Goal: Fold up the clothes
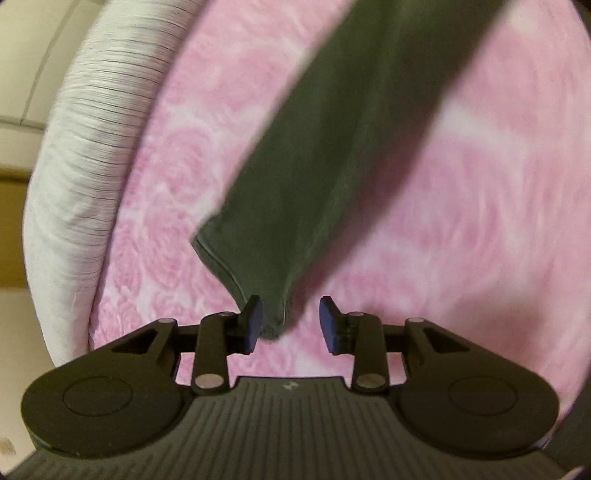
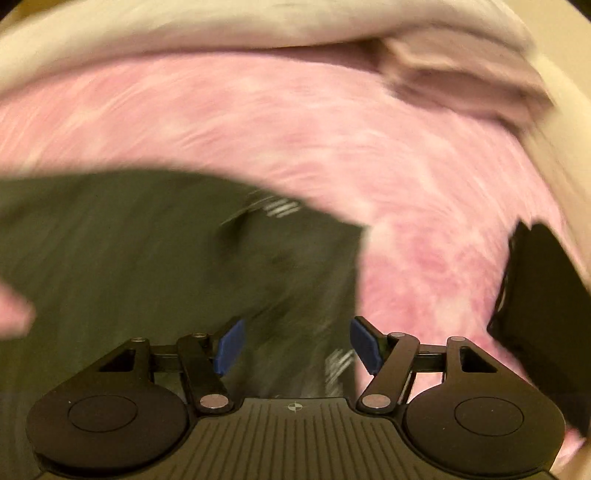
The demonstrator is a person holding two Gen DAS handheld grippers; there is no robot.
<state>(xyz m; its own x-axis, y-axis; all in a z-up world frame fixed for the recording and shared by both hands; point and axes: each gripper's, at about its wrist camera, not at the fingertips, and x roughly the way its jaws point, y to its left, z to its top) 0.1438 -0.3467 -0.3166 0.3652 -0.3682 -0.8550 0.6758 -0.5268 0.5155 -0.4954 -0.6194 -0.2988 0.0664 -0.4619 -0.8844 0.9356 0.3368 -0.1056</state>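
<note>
A dark olive garment lies over the pink rose-patterned blanket. In the left wrist view it runs as a long strip from the upper right down to my left gripper. That gripper is open, and the strip's hemmed corner sits beside the left blue pad, with a gap to the right pad. The right wrist view is blurred by motion. There the garment spreads across the left half, and my right gripper stands open above its right edge, holding nothing.
White striped bedding borders the blanket on the left. At the far side of the pink blanket are a pale sheet and a folded pinkish cloth. A black object lies at the right edge.
</note>
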